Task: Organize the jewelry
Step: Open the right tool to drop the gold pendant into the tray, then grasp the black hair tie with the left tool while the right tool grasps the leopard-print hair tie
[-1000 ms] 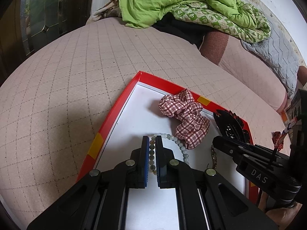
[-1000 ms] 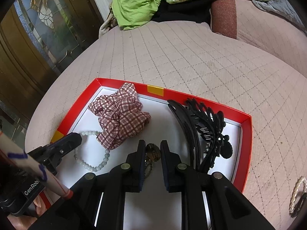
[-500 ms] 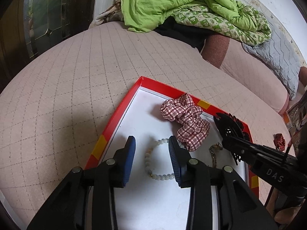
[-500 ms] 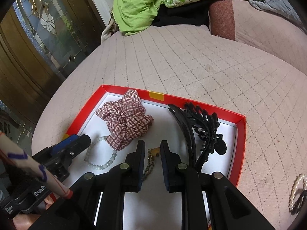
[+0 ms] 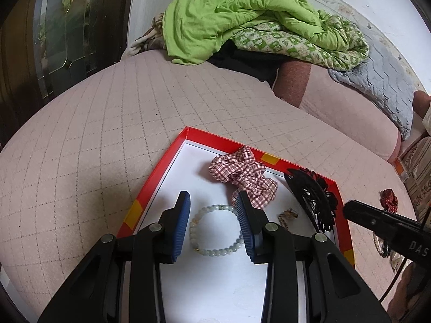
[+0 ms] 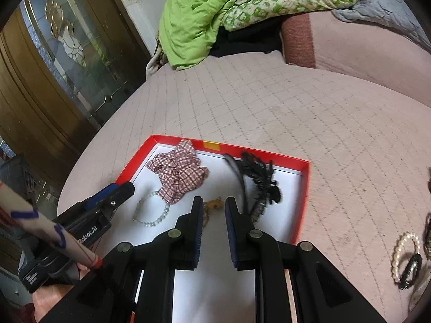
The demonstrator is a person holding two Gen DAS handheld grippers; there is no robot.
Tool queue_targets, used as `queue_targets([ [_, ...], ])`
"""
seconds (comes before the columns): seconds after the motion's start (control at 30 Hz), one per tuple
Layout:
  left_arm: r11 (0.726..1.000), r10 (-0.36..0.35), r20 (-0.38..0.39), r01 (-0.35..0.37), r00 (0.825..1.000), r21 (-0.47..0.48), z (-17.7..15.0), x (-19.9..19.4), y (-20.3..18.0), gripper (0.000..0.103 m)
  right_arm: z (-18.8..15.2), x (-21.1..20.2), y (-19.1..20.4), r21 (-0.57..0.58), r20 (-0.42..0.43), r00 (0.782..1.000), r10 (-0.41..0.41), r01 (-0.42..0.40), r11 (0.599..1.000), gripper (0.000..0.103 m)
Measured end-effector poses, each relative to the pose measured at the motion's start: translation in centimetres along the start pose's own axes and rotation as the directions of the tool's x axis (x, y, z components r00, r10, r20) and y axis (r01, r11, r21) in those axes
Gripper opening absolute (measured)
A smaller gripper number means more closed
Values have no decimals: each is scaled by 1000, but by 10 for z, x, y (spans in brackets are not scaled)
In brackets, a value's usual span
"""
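A red-rimmed tray (image 5: 161, 172) with a white floor lies on the pink quilted bed (image 5: 107, 134). In it are a checked scrunchie (image 5: 242, 172), a black hair claw (image 5: 315, 199), a small gold piece (image 5: 288, 214) and a pale green bead bracelet (image 5: 215, 251). My left gripper (image 5: 212, 202) hovers open over the bracelet, which lies flat on the tray floor below its fingers. My right gripper (image 6: 214, 199) hangs above the gold piece (image 6: 214, 204), narrowly open with nothing between its pads. The right wrist view also takes in the scrunchie (image 6: 180, 172), the claw (image 6: 258, 183), the bracelet (image 6: 150, 222) and the left gripper (image 6: 118, 191).
A pearl bracelet and dark beaded bands (image 6: 406, 253) lie on the bed right of the tray, and a small red item (image 5: 388, 200) lies there too. A green quilt (image 5: 242, 18) and a grey pillow (image 5: 382, 88) are heaped at the far end. A glazed door (image 6: 54, 67) stands at the left.
My left gripper opened off the bead bracelet, leaving it in the tray, and lifted. My right gripper rose and drew back from the gold piece.
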State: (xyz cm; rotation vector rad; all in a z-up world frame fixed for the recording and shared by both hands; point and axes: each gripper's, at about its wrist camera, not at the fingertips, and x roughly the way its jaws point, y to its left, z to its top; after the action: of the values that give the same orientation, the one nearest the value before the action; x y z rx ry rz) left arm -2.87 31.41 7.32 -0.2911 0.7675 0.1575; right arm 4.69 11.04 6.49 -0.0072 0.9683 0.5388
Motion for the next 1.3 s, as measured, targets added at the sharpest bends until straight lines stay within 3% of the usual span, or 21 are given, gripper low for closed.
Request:
queue_targets([
  [0.4,996,-42,84,36,996,80,-11,-27,-37,34,-34,-51,-48,52,43,999,-1,-1,999,18],
  [0.63,976,-115,90,95,989,197,-24,-50,-100,34,-54,-81,-113,170,79,996,-44,30,985,18],
  [0.87,936,-235,-36,236,971,260,-48,-50,-172,34,-65,-123,-184,283,145,979,-144,99,954,18],
  [1.03,907,-275,-143,306,951,290,-64,-37,-218,34,-75,-151,-248,412,156,962,-225,143,900,18],
  [1.17,873,-333,-254,399,908,281,-70,-19,-258,34,-85,-159,-284,468,102,954,-282,204,860,18],
  [1.3,860,-346,-340,441,874,257,-71,6,-285,34,-90,-155,-300,483,56,953,-297,235,844,18],
])
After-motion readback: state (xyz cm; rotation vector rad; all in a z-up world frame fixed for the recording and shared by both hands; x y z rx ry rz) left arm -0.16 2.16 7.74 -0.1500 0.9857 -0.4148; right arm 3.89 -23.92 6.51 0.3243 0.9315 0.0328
